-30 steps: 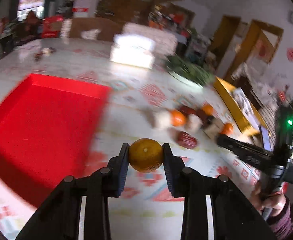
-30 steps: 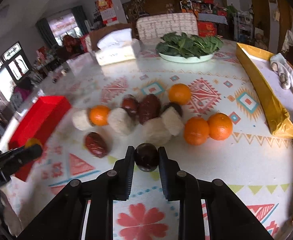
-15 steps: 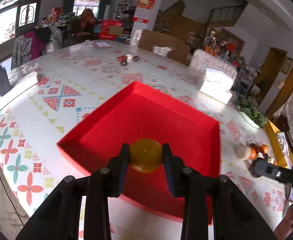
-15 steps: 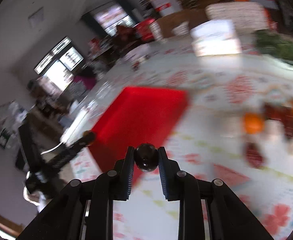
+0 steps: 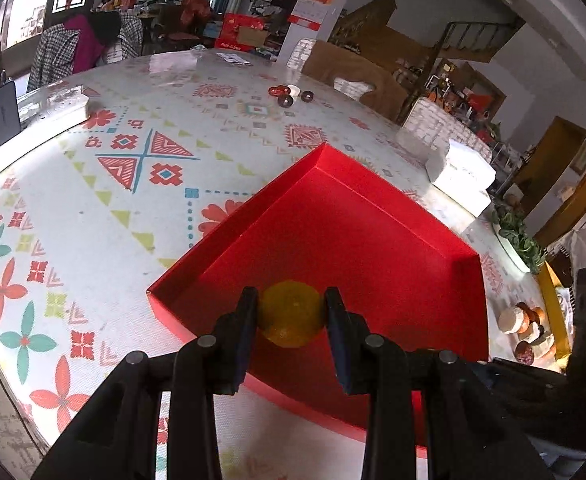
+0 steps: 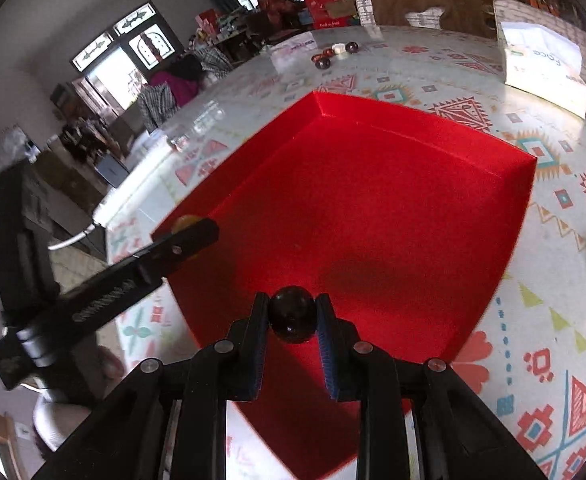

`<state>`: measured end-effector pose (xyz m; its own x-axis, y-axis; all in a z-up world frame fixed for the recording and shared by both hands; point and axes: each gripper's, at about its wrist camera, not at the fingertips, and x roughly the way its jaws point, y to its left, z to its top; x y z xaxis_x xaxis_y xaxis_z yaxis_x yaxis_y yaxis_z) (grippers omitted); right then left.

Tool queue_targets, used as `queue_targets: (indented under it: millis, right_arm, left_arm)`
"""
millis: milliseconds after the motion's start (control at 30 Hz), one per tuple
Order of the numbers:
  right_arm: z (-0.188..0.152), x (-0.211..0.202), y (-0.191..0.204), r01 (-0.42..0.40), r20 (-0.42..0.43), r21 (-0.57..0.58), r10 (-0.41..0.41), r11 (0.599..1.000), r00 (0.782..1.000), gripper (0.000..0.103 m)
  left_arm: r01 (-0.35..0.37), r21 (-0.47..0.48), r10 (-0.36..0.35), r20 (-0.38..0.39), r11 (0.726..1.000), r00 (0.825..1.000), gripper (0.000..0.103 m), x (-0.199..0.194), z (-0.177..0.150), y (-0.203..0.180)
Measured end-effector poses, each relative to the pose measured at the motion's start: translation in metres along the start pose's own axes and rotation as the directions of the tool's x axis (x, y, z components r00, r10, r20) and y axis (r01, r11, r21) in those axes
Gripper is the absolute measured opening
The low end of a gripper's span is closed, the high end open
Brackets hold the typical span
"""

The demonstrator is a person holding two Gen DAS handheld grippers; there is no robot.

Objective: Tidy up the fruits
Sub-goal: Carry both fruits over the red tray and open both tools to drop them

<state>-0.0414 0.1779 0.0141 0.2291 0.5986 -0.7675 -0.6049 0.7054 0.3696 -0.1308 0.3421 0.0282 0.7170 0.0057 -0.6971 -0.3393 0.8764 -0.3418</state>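
My left gripper (image 5: 291, 316) is shut on an orange (image 5: 291, 318) and holds it over the near corner of the red tray (image 5: 373, 224). My right gripper (image 6: 292, 316) is shut on a dark round fruit (image 6: 292, 314) and holds it over the near part of the same red tray (image 6: 373, 184). The tray holds nothing else. In the right wrist view the left gripper (image 6: 191, 236) reaches in from the left with the orange (image 6: 183, 222) mostly hidden behind its finger. The remaining fruit pile (image 5: 527, 330) lies at the far right of the left wrist view.
A white tissue box (image 6: 541, 60) stands beyond the tray. Small dark and red items (image 5: 291, 94) lie on the far side of the patterned tablecloth. A plate of greens (image 5: 517, 236) and a yellow box (image 5: 551, 292) are at the right. The table edge runs close on the left.
Both grippers swung from the fruit pile to the red tray, carrying their fruit. They are now closer over the tray's near part than half a second ago.
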Motion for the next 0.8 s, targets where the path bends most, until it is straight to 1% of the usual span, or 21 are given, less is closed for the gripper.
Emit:
queue_targets:
  millis: [133, 233, 300, 400, 433, 467, 500, 533, 567, 600, 667, 733, 800]
  right_arm:
    - [-0.001, 0.006, 0.006, 0.028, 0.001, -0.035, -0.028, 0.999, 1.0, 0.027]
    - [-0.002, 0.005, 0.01, 0.037, 0.001, -0.052, -0.037, 0.998, 0.999, 0.027]
    - [-0.001, 0.003, 0.012, 0.034, 0.011, -0.054, -0.033, 0.998, 0.999, 0.027]
    - [-0.001, -0.013, 0.012, 0.024, 0.052, -0.051, -0.021, 0.998, 0.998, 0.027]
    - [-0.001, -0.017, 0.012, 0.023, 0.062, -0.051, -0.02, 0.998, 0.998, 0.028]
    - [-0.001, -0.023, 0.012, 0.025, 0.076, -0.051, -0.021, 0.998, 0.997, 0.031]
    - [-0.001, -0.03, 0.01, 0.026, 0.093, -0.051, -0.021, 0.998, 0.995, 0.038]
    - [-0.002, -0.035, 0.009, 0.026, 0.103, -0.05, -0.02, 0.998, 0.994, 0.042]
    - [-0.002, -0.039, 0.008, 0.023, 0.115, -0.046, -0.018, 0.999, 0.993, 0.048]
    - [-0.003, -0.042, 0.006, 0.016, 0.122, -0.04, -0.011, 0.999, 0.992, 0.049]
    - [-0.004, -0.043, 0.005, 0.001, 0.119, -0.034, 0.003, 0.999, 0.993, 0.049]
    - [-0.008, -0.045, 0.003, -0.002, 0.112, -0.024, 0.005, 1.0, 0.994, 0.049]
    - [-0.011, -0.06, 0.0, 0.002, 0.149, -0.021, 0.001, 1.0, 0.989, 0.049]
  left_arm:
    - [0.021, -0.015, -0.021, 0.012, 1.0, 1.0, 0.043, -0.005, 0.0, 0.001]
    - [0.034, -0.031, -0.033, 0.026, 0.999, 0.999, 0.047, -0.013, 0.0, 0.0]
    - [0.037, -0.036, -0.036, 0.042, 0.999, 0.998, 0.054, -0.022, 0.0, -0.001]
    - [0.028, -0.033, -0.025, 0.091, 0.999, 0.996, 0.068, -0.04, -0.001, -0.007]
    - [0.025, -0.031, -0.021, 0.106, 0.999, 0.994, 0.075, -0.045, -0.002, -0.008]
    - [0.021, -0.027, -0.018, 0.123, 0.999, 0.992, 0.082, -0.051, -0.002, -0.011]
    - [0.018, -0.024, -0.014, 0.143, 1.0, 0.99, 0.084, -0.057, -0.003, -0.015]
    - [0.018, -0.022, -0.014, 0.154, 1.0, 0.988, 0.087, -0.06, -0.004, -0.017]
    - [0.019, -0.017, -0.016, 0.17, 1.0, 0.985, 0.087, -0.066, -0.006, -0.021]
    - [0.02, -0.012, -0.017, 0.179, 1.0, 0.984, 0.087, -0.07, -0.007, -0.025]
    - [0.025, -0.007, -0.023, 0.18, 1.0, 0.983, 0.087, -0.075, -0.009, -0.029]
    - [0.047, 0.002, -0.047, 0.187, 0.999, 0.981, 0.087, -0.083, -0.012, -0.034]
    - [0.055, 0.016, -0.057, 0.208, 0.998, 0.977, 0.087, -0.092, -0.016, -0.041]
